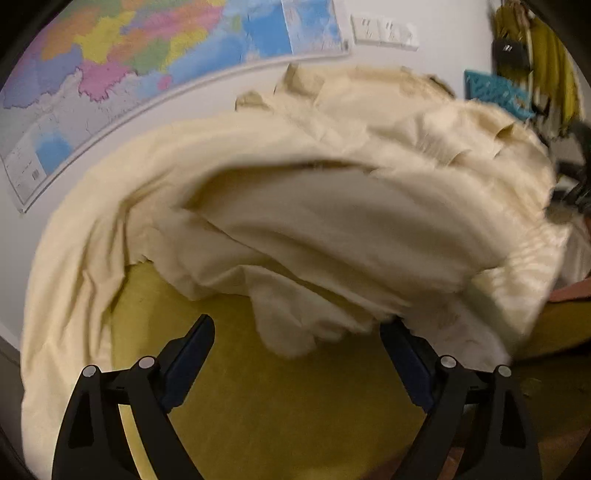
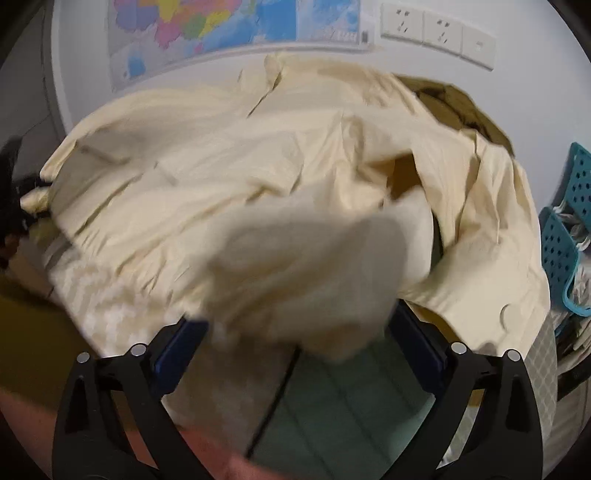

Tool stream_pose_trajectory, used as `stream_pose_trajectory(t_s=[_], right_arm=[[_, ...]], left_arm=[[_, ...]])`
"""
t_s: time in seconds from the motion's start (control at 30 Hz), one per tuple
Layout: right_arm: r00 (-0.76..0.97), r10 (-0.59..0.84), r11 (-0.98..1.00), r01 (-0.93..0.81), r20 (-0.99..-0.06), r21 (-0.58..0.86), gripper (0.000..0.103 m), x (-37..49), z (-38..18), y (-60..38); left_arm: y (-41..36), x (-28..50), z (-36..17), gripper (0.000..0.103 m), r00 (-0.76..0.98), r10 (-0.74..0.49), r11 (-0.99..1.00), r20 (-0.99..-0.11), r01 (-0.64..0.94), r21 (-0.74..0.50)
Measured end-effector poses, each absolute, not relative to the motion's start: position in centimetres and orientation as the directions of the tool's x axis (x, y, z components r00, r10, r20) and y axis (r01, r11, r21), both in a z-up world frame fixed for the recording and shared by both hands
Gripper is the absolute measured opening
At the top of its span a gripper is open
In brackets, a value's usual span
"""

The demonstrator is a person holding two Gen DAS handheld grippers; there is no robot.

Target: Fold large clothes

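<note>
A: So, where was the cream garment (image 1: 332, 221) at that moment?

B: It lay in a loose heap on the yellow-green surface (image 1: 258, 406), with many folds, and its far edge came near the wall. A bunched part hung just before the right gripper (image 2: 295, 332).

A: And the grippers?

B: The left gripper (image 1: 299, 343) stood wide open with nothing between its jaws — only the bare surface. The right one also looked wide open; blurred cloth was in front of its fingers, but I could not see the pads pressing on it.

A: How should the step be done well?

B: I think the garment first needed to be spread flat. Each gripper should take one single layer at an edge or corner, not a thick bunch, and both should pull apart evenly — otherwise the folds stay inside.

A: Anything around it?

B: A coloured map (image 1: 129, 55) and wall sockets (image 2: 436, 29) on the wall, and a teal basket (image 2: 569, 221) close at the right side. The basket and the wall left little room for spreading.
</note>
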State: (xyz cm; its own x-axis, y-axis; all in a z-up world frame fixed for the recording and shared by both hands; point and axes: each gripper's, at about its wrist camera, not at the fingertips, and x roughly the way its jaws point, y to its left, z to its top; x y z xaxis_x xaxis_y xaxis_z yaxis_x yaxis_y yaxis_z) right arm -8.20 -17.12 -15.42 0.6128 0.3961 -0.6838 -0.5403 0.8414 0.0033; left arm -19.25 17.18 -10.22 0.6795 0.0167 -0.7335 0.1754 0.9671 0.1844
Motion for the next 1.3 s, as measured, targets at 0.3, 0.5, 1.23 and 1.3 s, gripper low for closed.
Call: stream_pose_trajectory(t_s=[0.3,0.5,1.23,1.3], right_arm=[[0.573,0.629,0.773,-0.533,-0.525,0.345,0.010,-5.5,-9.5,-19.3],[0.524,0.728,0.684,-0.602,-0.442,0.412,0.010,-8.7,-3.6,-21.2],[0.564,0.570,0.815,-0.301,-0.597,0.495,0.090,-5.9,-10.3,-31.6],[0.531,0.593,0.795,-0.263,-0.605,0.547,0.090,-3.9,-12.4,-31.6]], left_arm=[[18.7,-16.9,-4.4,0.010,0.761,-0.164,0.986,-0.628,0.117,-0.116],[20.0,-19.4,0.0,0.009,0.744,-0.220,0.973,-0.631,0.118,-0.200],[17.4,-21.3,2.1,0.086,0.795,-0.268,0.945,-0.545,0.326,0.011],[15.9,-19.1,1.3,0.086,0.777,-0.249,0.944,-0.578,0.328,0.035]])
